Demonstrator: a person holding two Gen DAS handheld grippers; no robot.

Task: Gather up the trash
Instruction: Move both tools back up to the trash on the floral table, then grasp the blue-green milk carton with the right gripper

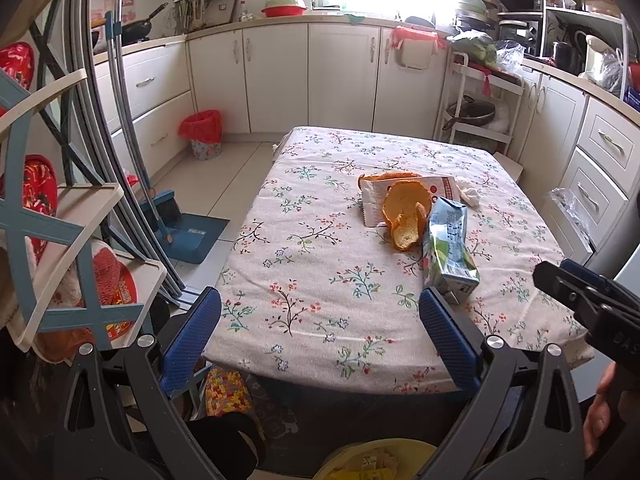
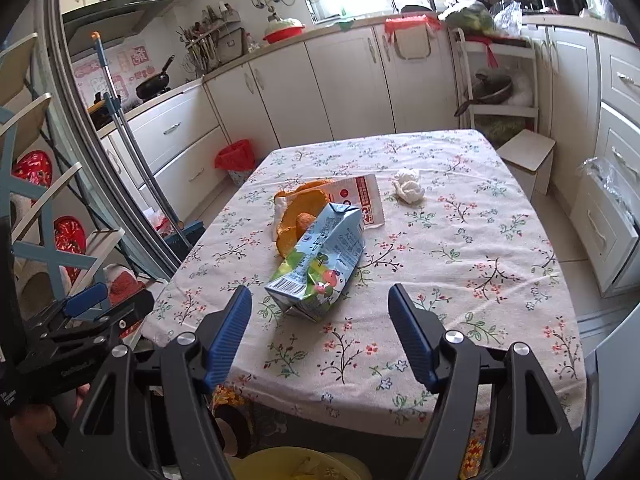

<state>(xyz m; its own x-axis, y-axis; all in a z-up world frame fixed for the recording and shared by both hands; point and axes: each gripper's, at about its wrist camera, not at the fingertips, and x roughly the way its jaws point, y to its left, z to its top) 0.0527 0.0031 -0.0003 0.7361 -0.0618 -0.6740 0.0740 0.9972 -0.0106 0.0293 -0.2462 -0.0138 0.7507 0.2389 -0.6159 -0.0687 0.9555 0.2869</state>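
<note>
A crushed blue-green drink carton [image 1: 448, 250] [image 2: 320, 260] lies on the flowered tablecloth [image 1: 320, 280] [image 2: 460, 280]. Behind it lie orange peels [image 1: 406, 212] [image 2: 298, 216] on a white and red paper packet [image 1: 436, 188] [image 2: 366, 198], and a crumpled white tissue [image 1: 468, 194] [image 2: 408, 186] farther back. My left gripper [image 1: 320, 300] is open and empty above the table's near edge, left of the carton. My right gripper [image 2: 320, 298] is open and empty, just short of the carton. A yellow bin [image 1: 376, 460] [image 2: 304, 464] with some trash sits below both grippers.
A red-lined waste basket [image 1: 202, 134] [image 2: 236, 162] stands on the floor by the cabinets. A broom and blue dustpan [image 1: 188, 228] lean at the left. A shelf rack [image 1: 60, 220] stands at the left, a white cart [image 1: 478, 112] behind the table.
</note>
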